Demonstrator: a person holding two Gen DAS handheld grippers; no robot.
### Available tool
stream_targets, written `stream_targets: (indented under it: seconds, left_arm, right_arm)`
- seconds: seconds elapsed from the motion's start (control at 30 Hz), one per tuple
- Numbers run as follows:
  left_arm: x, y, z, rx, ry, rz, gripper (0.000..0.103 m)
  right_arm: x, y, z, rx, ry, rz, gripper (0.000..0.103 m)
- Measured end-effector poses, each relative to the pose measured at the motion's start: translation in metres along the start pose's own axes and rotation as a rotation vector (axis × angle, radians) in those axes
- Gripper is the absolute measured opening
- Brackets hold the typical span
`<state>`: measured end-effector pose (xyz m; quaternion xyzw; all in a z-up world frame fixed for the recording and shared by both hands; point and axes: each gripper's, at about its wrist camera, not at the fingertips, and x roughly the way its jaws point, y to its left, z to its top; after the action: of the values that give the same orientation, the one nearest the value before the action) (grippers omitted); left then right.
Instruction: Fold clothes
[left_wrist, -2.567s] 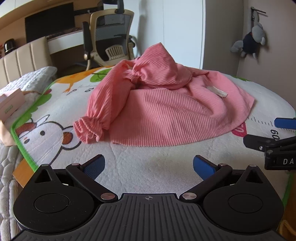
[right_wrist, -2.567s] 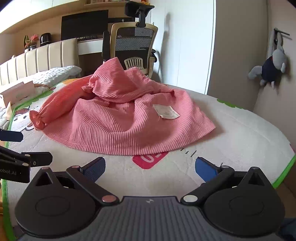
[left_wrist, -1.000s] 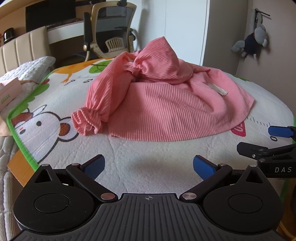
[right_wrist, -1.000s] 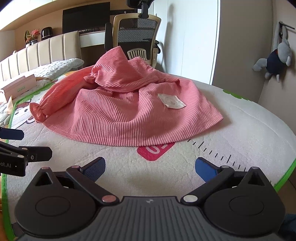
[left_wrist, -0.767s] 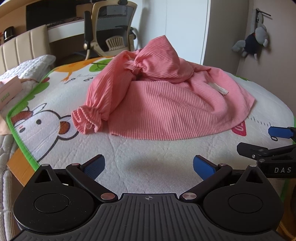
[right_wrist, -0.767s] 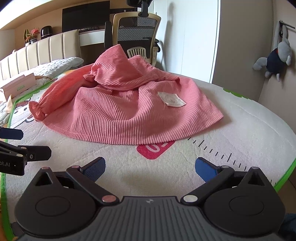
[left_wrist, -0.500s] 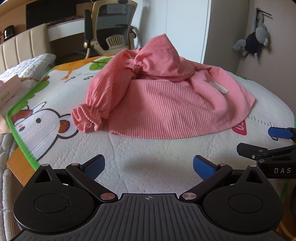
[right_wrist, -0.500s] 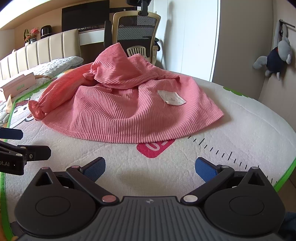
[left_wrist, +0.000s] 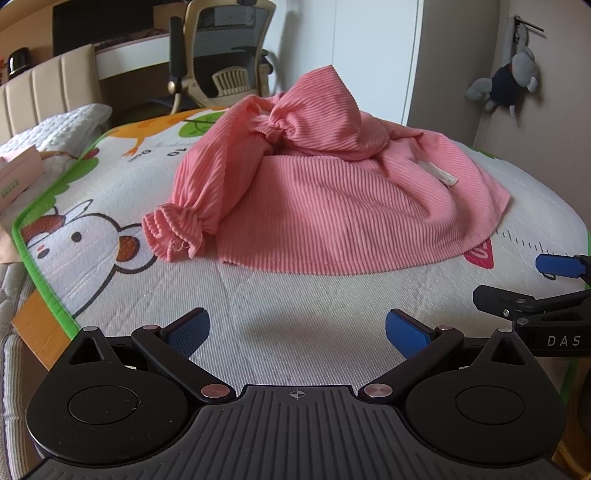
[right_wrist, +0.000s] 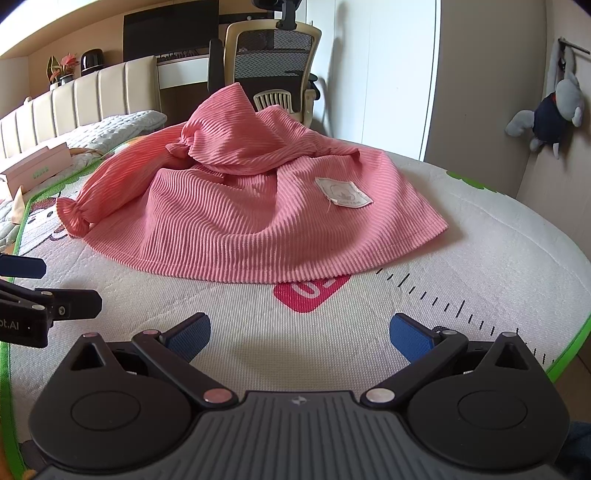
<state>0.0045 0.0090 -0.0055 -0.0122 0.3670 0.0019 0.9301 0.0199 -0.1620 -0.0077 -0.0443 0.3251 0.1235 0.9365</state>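
Looking along my left tool (left_wrist: 295, 328), I see its blue pads spread wide with nothing between them, held low over the bare white part of the cartoon play mat (left_wrist: 295, 306) that covers the bed. My right tool (right_wrist: 299, 332) is spread just as wide and just as empty over the same mat, and each tool shows at the edge of the other's view: the right one at about 3 o'clock in the left wrist view, the left one at about 9 o'clock in the right wrist view. The pink ribbed garment (left_wrist: 332, 192) lies crumpled in a heap at 12 o'clock from both tools, well apart from the pads. One sleeve runs down toward 10 o'clock in the left wrist view and ends in a gathered cuff (left_wrist: 173, 232) resting on the mat beside the printed rabbit (left_wrist: 92, 251). A bunched fold rises to a peak at the top of the heap. I can see a white label (right_wrist: 343, 192) on the cloth in the right wrist view, at about 1 o'clock. Its near hem covers part of a red printed patch (right_wrist: 310, 291) on the mat. Behind the bed stand an office chair (right_wrist: 273, 70) and a padded headboard (right_wrist: 74, 99), and a grey plush toy (right_wrist: 550, 114) hangs on the wall at 2 o'clock.
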Motion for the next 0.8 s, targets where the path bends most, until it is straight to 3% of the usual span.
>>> stream_targets:
  seconds: [0.8]
  left_arm:
    - [0.002, 0.003, 0.002, -0.001, 0.009, 0.002, 0.103]
  right_arm:
    - [0.001, 0.001, 0.013, -0.033, -0.02, 0.035, 0.103]
